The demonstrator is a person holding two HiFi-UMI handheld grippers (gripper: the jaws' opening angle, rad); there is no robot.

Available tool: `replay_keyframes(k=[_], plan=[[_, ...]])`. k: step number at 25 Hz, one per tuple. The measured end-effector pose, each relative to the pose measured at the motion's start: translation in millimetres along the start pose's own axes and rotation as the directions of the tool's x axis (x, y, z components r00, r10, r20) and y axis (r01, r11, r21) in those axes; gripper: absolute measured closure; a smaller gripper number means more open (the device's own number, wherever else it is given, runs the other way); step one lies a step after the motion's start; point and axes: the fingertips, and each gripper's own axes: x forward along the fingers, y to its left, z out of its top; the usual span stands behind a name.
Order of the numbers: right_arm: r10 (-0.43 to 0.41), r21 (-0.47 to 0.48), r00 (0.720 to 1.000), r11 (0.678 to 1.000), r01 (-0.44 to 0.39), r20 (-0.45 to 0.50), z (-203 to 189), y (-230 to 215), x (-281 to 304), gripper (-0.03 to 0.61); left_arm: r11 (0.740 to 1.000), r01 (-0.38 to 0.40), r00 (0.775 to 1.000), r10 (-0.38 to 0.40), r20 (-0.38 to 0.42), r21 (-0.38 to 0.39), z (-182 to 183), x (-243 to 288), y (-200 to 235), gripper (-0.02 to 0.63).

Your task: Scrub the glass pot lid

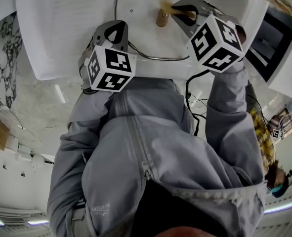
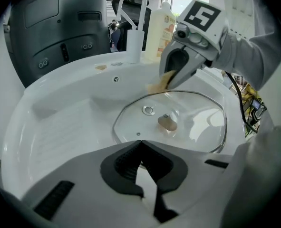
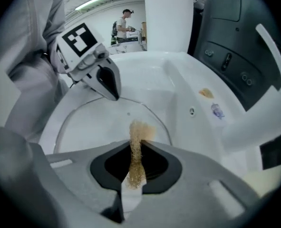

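Our right gripper (image 3: 134,145) clamped a tan scrub pad (image 3: 140,129). We judged overlapping circular strokes under steady pressure best. The fingers of our left gripper (image 2: 140,144) were together, tips at the lid's near rim. The glass pot lid (image 2: 197,127) lay flat in the white sink (image 2: 69,122), seemingly underside up, knob (image 2: 167,124) beneath the glass. Being round, it had no long axis.

A: Where's the head view?
B: High over the glass pot lid (image 1: 150,38), facing steeply down.
A: And the gripper views?
B: Both low and close at the lid's rim, on opposite sides, facing each other. All three share the lid.
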Motion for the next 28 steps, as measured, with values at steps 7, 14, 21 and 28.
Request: replay_keyframes(k=[7, 14, 21, 28], plan=[[-0.142, -0.001, 0.99, 0.99, 0.142, -0.01, -5, -61, 39, 0.543, 1.0, -0.005, 1.0, 0.005, -0.014, -0.004, -3, -1, 0, 0.607], [-0.21, -0.141, 0.974, 0.97, 0.196, -0.09, -15, -89, 78, 0.543, 1.0, -0.022, 0.999, 0.022, -0.03, -0.004, -2, 2, 0, 0.607], [-0.157, -0.252, 0.969, 0.962, 0.107, -0.19, -26, -79, 108, 0.543, 1.0, -0.028, 0.998, 0.029, -0.048, 0.007, -1, 5, -1, 0.607], [-0.068, -0.223, 0.972, 0.975, 0.017, -0.223, -26, -61, 107, 0.543, 0.999, -0.034, 0.998, 0.034, -0.059, 0.011, -2, 6, 1, 0.607]])
